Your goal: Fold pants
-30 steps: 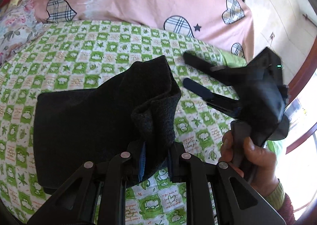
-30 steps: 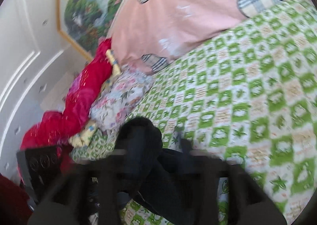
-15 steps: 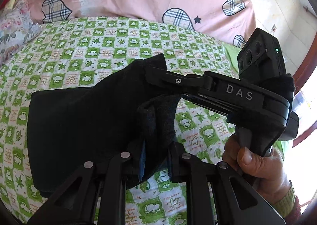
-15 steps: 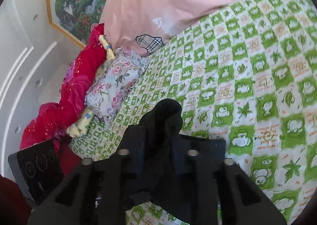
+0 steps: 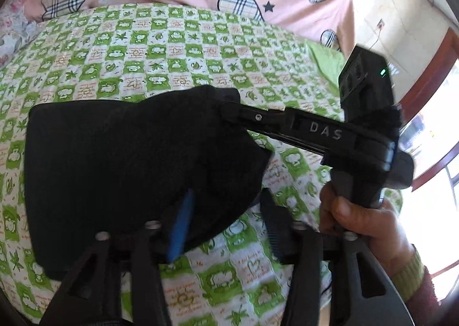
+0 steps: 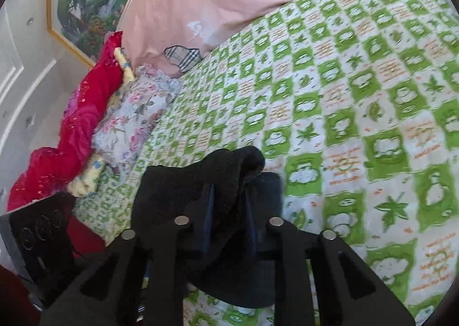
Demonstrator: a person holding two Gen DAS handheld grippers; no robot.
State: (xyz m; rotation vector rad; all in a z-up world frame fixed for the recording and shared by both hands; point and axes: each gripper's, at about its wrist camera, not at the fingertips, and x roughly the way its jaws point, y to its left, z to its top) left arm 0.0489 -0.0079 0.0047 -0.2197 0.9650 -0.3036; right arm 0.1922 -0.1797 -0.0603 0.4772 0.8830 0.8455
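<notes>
while the left hand-held gripper [image 5: 226,211] gapes, the right hand-held gripper [image 6: 228,199] pinches black pants [image 5: 129,162].

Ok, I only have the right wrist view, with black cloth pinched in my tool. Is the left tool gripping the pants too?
Observer: No. In the left wrist view the left tool is open, its jaws standing apart, with the pants only draped loosely between them.
Operator: Where on the pants is my tool clamped?
Observer: The right tool grips the far right corner of the bunched-up top layer.
Operator: And the rest of the pants?
Observer: It lies as a flat dark rectangle on the green checked bedspread, left of that bunch.
</notes>
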